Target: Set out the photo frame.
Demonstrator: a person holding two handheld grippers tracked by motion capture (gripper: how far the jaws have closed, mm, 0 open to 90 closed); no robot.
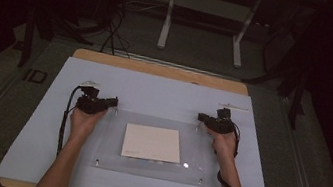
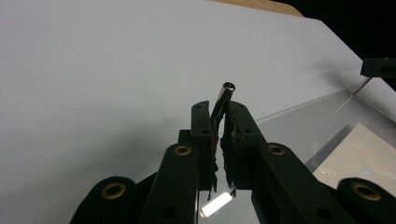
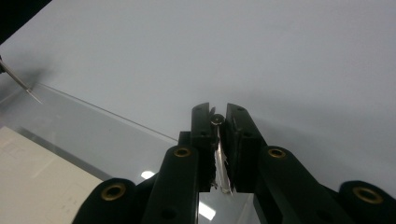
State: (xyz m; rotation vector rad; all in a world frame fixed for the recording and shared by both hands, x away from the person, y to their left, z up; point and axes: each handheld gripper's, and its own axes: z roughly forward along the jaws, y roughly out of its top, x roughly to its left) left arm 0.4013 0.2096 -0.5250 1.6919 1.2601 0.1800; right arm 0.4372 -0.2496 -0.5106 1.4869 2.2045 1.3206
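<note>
1. The left gripper (image 2: 219, 122) is clamped on a small metal pin (image 2: 223, 99) at the far left corner of the clear acrylic sheet (image 1: 112, 138).
2. The right gripper (image 3: 218, 122) pinches a second metal pin (image 3: 218, 120) at the far right corner.
3. A white paper (image 1: 152, 143) lies under the sheet's middle, on the pale blue table cover (image 1: 154, 91); its faint print is unreadable.

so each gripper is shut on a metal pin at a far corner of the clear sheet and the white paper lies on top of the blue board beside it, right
Not quite: the white paper lies under the clear sheet, within its outline, not beside it, as the high view shows. The left gripper and right gripper are each shut on a metal pin.
</note>
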